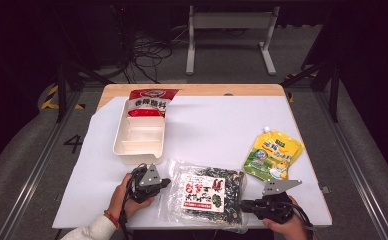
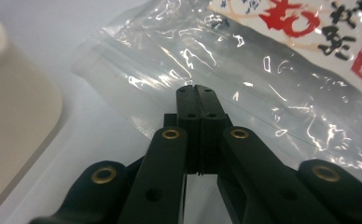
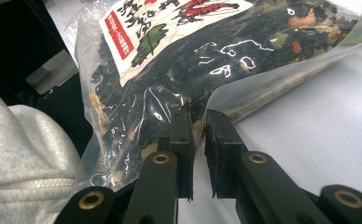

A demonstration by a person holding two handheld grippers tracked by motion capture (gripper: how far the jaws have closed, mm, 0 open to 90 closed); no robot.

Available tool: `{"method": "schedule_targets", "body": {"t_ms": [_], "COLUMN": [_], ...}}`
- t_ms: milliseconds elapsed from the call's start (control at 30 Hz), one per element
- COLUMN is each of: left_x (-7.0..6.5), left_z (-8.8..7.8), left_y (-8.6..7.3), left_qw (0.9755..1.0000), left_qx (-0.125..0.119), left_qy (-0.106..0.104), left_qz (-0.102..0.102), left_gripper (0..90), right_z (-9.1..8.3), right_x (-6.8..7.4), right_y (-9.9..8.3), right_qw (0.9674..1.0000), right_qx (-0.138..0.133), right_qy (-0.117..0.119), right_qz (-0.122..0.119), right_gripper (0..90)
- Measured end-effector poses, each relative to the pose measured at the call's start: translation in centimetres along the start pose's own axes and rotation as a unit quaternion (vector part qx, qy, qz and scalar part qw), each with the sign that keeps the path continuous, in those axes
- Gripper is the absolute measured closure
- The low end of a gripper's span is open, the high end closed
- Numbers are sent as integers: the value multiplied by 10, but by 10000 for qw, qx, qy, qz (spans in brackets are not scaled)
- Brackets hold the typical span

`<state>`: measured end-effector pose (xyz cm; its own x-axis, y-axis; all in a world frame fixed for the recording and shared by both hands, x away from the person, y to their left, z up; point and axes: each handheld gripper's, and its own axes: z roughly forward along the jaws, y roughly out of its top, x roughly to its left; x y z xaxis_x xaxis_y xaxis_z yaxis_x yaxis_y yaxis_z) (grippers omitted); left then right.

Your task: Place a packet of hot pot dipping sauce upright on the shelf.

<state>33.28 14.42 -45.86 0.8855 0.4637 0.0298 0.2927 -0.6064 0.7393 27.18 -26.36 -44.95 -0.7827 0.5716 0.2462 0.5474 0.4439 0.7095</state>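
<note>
At the near edge of the worktop (image 1: 207, 120) lies a clear bag (image 1: 205, 194) of dark dried seaweed mix, flat, label up, with a claw on each end. Left claw (image 1: 166, 183) is clenched on the empty clear margin of the bag's left side; in the left gripper view its jaws stand fully together with the thin film pinched between them, no contents in the bite, so that looks like a deliberate grab on the sealed strip where the plastic is flat and won't slip. Right claw (image 1: 242, 205) comes in from the bag's lower right corner; in the right gripper view the jaws are nearly together with a fold of the bag's edge between them, a narrow gap left between the pads, and I read that as a grip on the seam, not on the bulk. A grip on each side suggests either tearing the bag open or lifting it level without spilling. White divided box (image 1: 139, 135) sits just behind the left hand, compartments empty, a likely destination for the contents. Red-and-white packet (image 1: 149, 101) lies at the box's far end, touching or overlapping it. Yellow spout pouch (image 1: 273, 155) lies flat to the right, near the bag but apart. Risk: thin film could slide out of the left pinch under pull.
</note>
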Motion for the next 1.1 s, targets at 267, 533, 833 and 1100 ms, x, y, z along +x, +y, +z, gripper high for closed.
{"method": "schedule_targets", "body": {"t_ms": [267,533,833,1100], "left_x": [-42,-29,-24,-18], "left_z": [-43,-30,-21,-18], "left_y": [-26,-39,-30,-21], "left_qw": [9986,9876,9906,9934], "left_qx": [-93,18,152,186], "left_qy": [-482,-759,-197,-227], "left_qz": [-200,-1372,-1343,-1106], "left_gripper": [671,378,858,900], "right_z": [1,2,3,1], "right_x": [2,1,0,1], "right_y": [-1,1,1,1], "right_qw": [9997,9998,9997,9995], "right_qx": [-89,-74,-158,-225], "right_qy": [-213,-207,-188,-229], "right_qz": [-36,-38,-54,-41], "right_gripper": [818,818,803,768]}}
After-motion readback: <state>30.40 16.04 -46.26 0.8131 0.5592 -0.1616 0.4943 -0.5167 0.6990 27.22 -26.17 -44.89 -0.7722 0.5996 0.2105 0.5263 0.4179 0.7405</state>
